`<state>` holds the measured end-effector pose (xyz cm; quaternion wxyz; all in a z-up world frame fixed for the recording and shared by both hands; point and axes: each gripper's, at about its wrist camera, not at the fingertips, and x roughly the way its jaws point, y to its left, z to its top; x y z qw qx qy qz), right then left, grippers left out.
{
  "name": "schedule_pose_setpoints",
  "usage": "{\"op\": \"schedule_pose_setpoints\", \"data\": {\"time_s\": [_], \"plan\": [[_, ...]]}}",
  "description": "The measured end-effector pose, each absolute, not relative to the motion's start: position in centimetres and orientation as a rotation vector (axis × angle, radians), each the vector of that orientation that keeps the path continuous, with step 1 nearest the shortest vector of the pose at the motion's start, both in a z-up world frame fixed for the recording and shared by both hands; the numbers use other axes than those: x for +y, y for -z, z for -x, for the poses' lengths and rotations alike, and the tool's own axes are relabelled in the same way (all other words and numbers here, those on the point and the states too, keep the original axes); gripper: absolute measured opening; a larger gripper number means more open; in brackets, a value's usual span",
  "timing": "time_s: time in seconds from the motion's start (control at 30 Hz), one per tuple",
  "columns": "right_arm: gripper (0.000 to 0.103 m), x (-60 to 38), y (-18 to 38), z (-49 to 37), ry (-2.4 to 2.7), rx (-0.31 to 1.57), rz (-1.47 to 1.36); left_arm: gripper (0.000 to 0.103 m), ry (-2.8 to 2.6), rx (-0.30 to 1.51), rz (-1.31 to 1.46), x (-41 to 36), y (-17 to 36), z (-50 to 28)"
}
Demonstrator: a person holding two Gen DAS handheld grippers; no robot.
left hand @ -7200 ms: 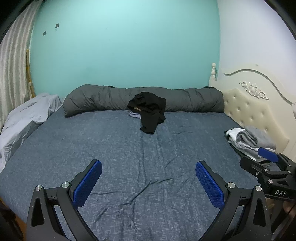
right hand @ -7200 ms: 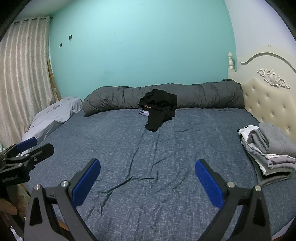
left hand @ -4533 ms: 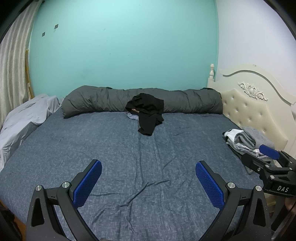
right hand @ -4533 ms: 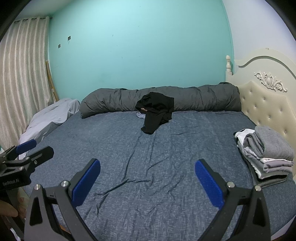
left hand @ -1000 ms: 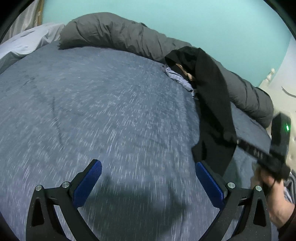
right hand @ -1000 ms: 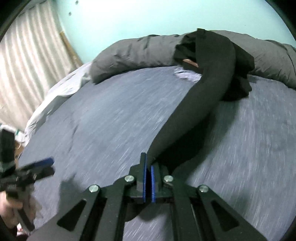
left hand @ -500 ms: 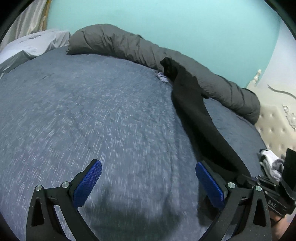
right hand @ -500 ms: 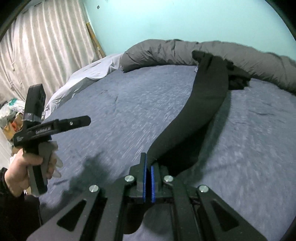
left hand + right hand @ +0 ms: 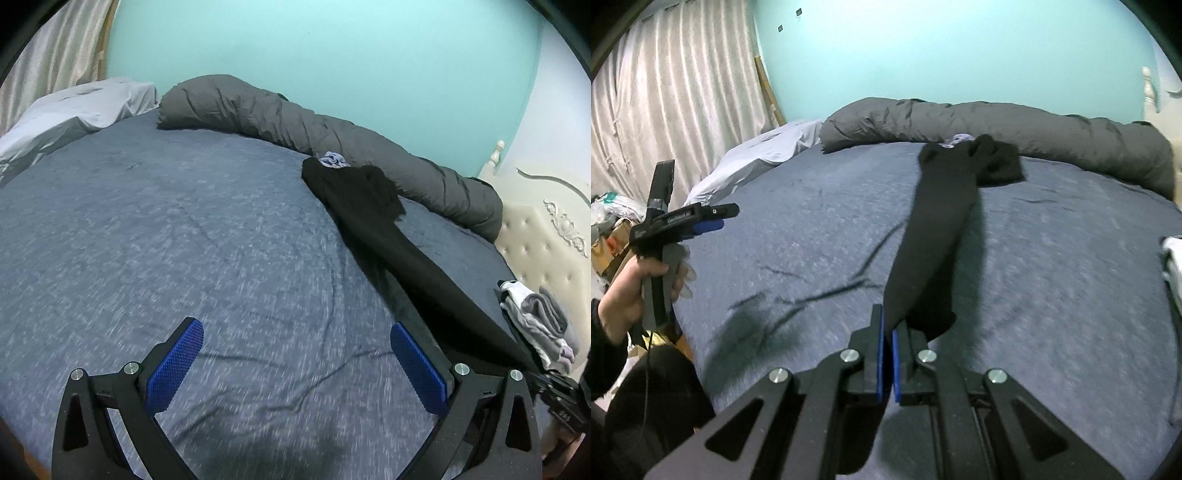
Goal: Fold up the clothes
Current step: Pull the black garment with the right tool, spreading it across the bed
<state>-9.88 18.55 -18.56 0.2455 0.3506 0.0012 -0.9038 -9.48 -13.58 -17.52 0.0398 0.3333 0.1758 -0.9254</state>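
right wrist view has the right gripper point(image 9: 886, 354) with its blue pads pressed together on the near end of a black garment point(image 9: 934, 236), which runs in a long taut strip across the blue bedsheet point(image 9: 1052, 280) to a crumpled heap near the rolled grey duvet point(image 9: 1015, 129); what kind of garment it is cannot be made out. a small pale lilac cloth point(image 9: 956, 139) peeks out behind the heap, mostly hidden by it. at the left edge the left gripper point(image 9: 713, 218) is held in a bare hand point(image 9: 624, 291) off the side of the bed, seen side-on. left wrist view settles it: the left gripper point(image 9: 295, 365) has its jaws spread wide over bare sheet point(image 9: 184, 240), with nothing between the pads. from here the black garment point(image 9: 388, 236) slants to the lower right, where its end disappears behind the finger frame, and the right gripper point(image 9: 554, 387) is only a dark sliver (cut off by the frame edge). a folded stack of grey and white clothes point(image 9: 535, 317) sits by the cream headboard point(image 9: 546, 240). much of the sheet is motion-blurred.
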Motion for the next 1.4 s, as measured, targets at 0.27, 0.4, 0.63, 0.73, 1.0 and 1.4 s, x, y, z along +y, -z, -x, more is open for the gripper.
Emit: {"op": "schedule_pose_setpoints", "data": {"time_s": [0.27, 0.4, 0.63, 0.73, 1.0, 1.4], "plan": [[0.003, 28.2, 19.8, 9.5, 2.676, -0.039, -1.103, 0.103, 2.85, 0.541, -1.021, -12.5, 18.1, 8.8], [0.003, 30.5, 21.0, 12.2, 2.772, -0.087, -1.191, 0.103, 2.852, 0.546, -1.03, -12.4, 19.1, 9.6], [0.005, 31.8, 22.9, 17.0, 2.898, -0.079, -1.329, 0.103, 2.846, 0.538, -1.061, -11.8, 21.4, 12.4], [0.009, 31.7, 22.8, 18.4, 2.93, -0.138, -1.28, 0.103, 2.846, 0.535, -1.081, -11.6, 22.8, 13.7], [0.056, 29.0, 22.4, 23.9, 3.123, -0.03, -1.291, 0.103, 2.852, 0.503, -1.156, -11.3, 26.0, 17.2], [0.065, 15.2, 28.2, 33.6, 2.706, 0.065, -1.241, 0.103, 2.868, 0.402, -1.137, -11.8, 27.4, 21.7]]}}
